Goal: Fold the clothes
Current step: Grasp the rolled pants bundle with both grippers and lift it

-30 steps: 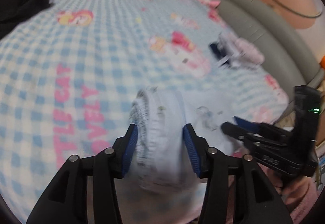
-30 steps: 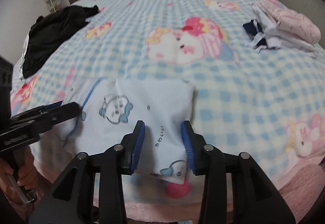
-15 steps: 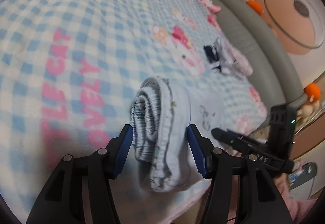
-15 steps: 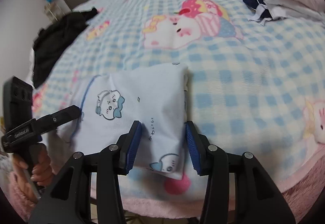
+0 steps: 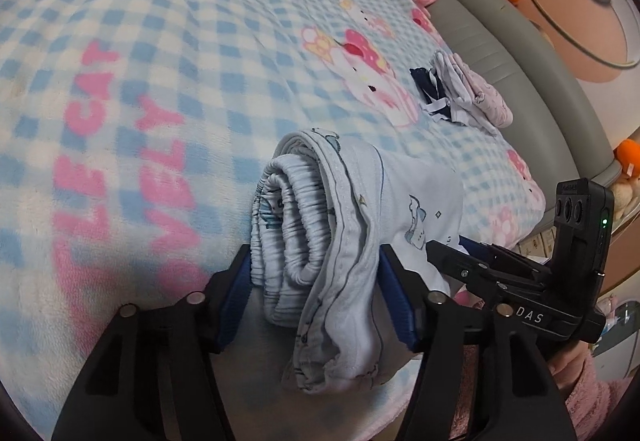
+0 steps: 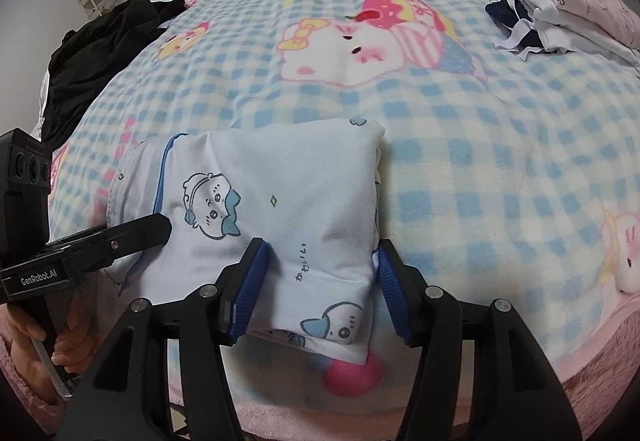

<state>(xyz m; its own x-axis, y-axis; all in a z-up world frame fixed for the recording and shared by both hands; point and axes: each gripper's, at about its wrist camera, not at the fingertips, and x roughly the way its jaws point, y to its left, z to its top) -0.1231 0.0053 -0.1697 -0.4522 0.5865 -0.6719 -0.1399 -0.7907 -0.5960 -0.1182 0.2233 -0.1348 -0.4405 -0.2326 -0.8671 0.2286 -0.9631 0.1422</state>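
Compared with a second ago, the pale blue folded cartoon-print garment (image 6: 276,209) sits nearer the blanket's lower edge, rolled waistband sharper, between half-open left gripper (image 5: 316,295) and right gripper (image 6: 316,289), the fold apparently nearly complete.

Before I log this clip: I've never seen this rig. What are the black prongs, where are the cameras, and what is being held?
A person holds two hand-held grippers, each carrying a fisheye camera looking along its fingers. The left gripper view shows the folded light-blue garment from its bunched elastic end; the right gripper view shows its flat printed top. Both straddle its near edge, though whether they pinch it is unclear. It lies on a checked cartoon blanket, with a folded clothes pile at the far right and a black garment at the far left.
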